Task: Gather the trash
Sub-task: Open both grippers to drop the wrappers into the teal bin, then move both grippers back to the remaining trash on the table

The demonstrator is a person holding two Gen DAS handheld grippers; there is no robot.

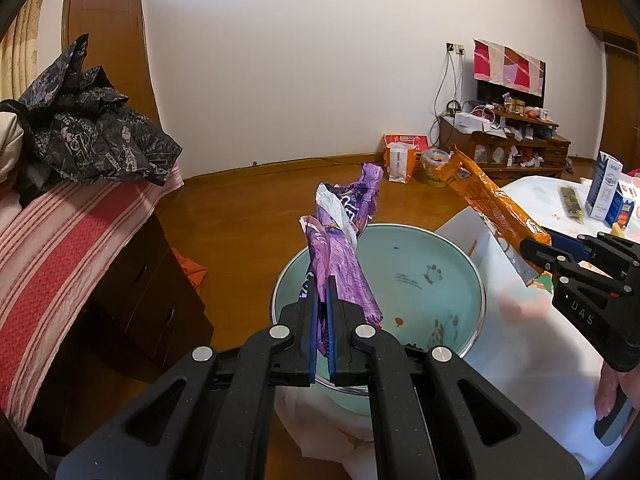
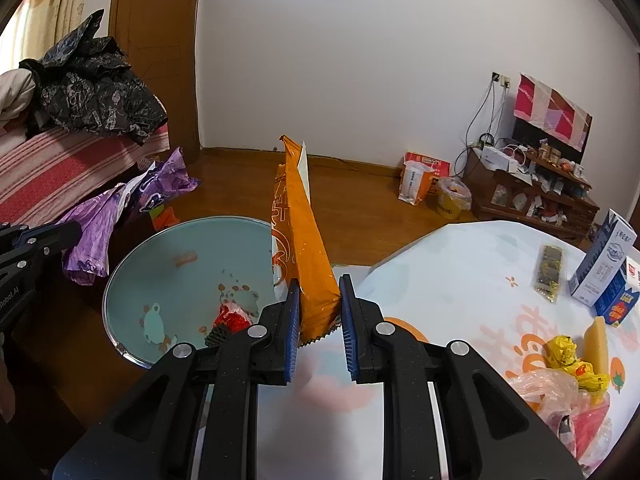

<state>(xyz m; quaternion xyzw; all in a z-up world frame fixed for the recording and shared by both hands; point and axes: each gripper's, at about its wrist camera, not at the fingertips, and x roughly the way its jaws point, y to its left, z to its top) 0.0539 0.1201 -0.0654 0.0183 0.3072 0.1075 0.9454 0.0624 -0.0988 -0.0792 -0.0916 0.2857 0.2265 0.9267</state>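
Already clamped, left gripper point(image 1: 322, 312) on purple wrapper point(image 1: 340, 240), right gripper point(image 2: 320, 316) on orange packet point(image 2: 302, 236), both over the teal bin point(image 1: 420, 256); probably mid-drop, next needing only both releases.

You see a crinkled purple foil wrapper point(image 1: 344, 276) with a white patch, and a long orange snack bag point(image 2: 306, 248) with white lettering. The round pale-teal metal bin point(image 1: 420, 264) shows small brown cartoon prints inside. The white tablecloth point(image 2: 460, 264) carries orange motifs. Both tools have blue finger pads point(image 2: 347, 320) on black bodies.
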